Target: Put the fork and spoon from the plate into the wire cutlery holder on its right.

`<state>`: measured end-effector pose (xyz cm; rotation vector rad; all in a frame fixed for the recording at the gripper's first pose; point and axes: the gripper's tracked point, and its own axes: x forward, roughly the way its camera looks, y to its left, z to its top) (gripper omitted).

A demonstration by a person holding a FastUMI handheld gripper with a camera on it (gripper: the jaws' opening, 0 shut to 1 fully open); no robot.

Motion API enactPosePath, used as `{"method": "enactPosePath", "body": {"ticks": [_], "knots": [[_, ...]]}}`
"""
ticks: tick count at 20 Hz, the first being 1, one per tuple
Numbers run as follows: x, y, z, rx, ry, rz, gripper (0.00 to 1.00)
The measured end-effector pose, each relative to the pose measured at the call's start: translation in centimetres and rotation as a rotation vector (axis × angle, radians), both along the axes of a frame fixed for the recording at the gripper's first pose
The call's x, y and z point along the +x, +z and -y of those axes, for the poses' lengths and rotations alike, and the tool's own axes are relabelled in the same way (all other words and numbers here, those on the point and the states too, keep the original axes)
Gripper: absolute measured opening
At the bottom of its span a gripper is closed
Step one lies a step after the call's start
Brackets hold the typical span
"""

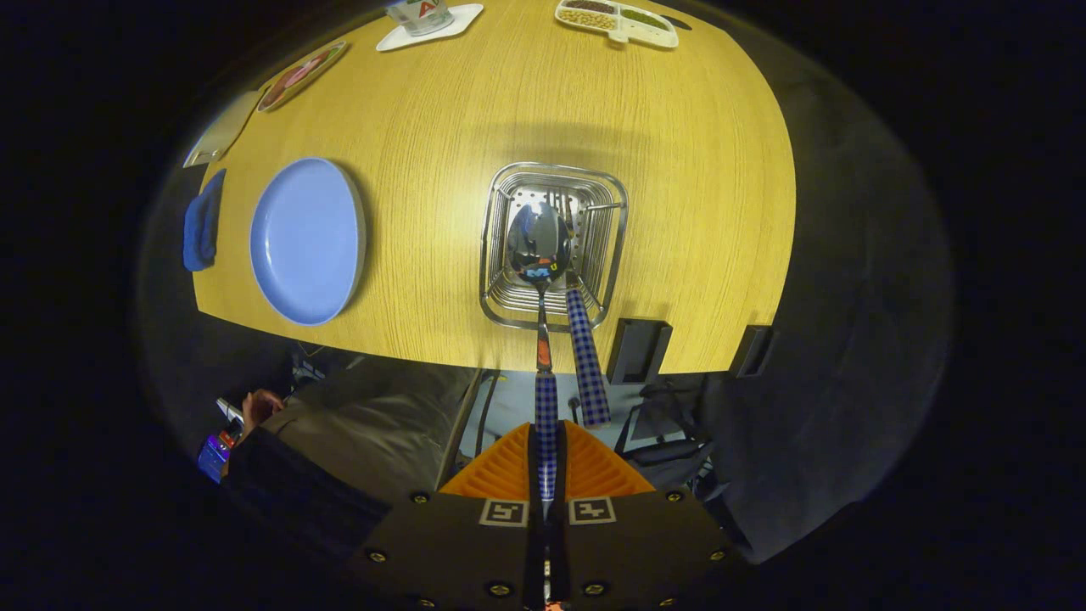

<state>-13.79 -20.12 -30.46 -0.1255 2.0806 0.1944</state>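
Overhead, checker-handled spoon [543,339] in tongs [547,462]

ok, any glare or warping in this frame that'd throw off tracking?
Gripper view: fisheye bows the table edges; glare on the spoon bowl and the wire holder floor; surroundings beyond the table fall dark; gripper shut on the spoon handle, sharp.

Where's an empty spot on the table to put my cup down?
Bare wood lies between the blue plate and the wire holder, and beyond both toward the snack tray. The holder is crowded: a checked-handle fork stands inside, and the tongs hold the spoon over it.
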Motion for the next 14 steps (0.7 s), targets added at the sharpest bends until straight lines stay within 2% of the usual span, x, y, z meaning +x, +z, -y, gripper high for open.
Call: {"method": "enactPosePath", "body": {"ticks": [6, 7, 10, 14], "knots": [[1.4, -0.9, 0.1, -0.02, 0.056, -0.085, 0.03], [1.5, -0.8, 0.0, -0.027, 0.073, -0.105, 0.06], [2.2, -0.7, 0.2, -0.059, 0.131, -0.141, 0.06], [3.3, -1.5, 0.3, -0.07, 0.179, -0.109, 0.11]]}}
